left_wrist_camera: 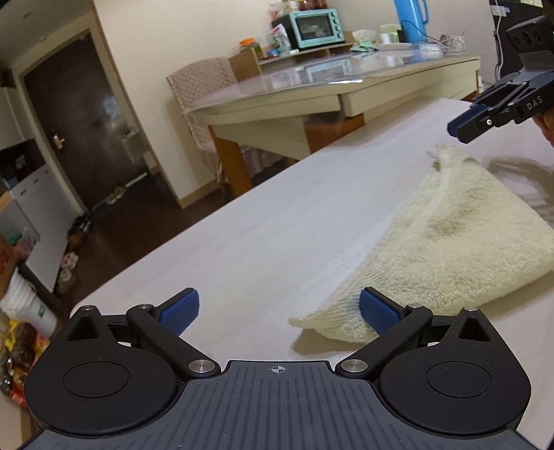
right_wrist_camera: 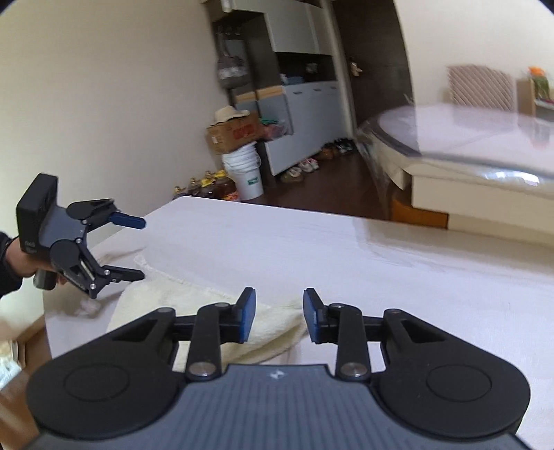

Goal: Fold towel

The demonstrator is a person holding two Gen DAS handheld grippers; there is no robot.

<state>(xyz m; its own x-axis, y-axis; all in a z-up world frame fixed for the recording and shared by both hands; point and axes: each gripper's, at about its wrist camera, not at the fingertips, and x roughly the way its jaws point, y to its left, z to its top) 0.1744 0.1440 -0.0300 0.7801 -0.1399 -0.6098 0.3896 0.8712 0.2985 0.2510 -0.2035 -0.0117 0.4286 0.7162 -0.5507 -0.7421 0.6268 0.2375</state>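
A cream terry towel lies folded on the white table, with a pointed corner near my left gripper. My left gripper is wide open and empty, its right pad next to the towel's near corner. It also shows in the right wrist view, open above the towel's far end. My right gripper is open and empty, just above the towel's near edge. It also shows in the left wrist view, hovering above the towel's far corner.
A glass-topped dining table with a teal oven and a blue jug stands beyond the white table. A chair, a dark door, boxes and buckets stand on the floor around.
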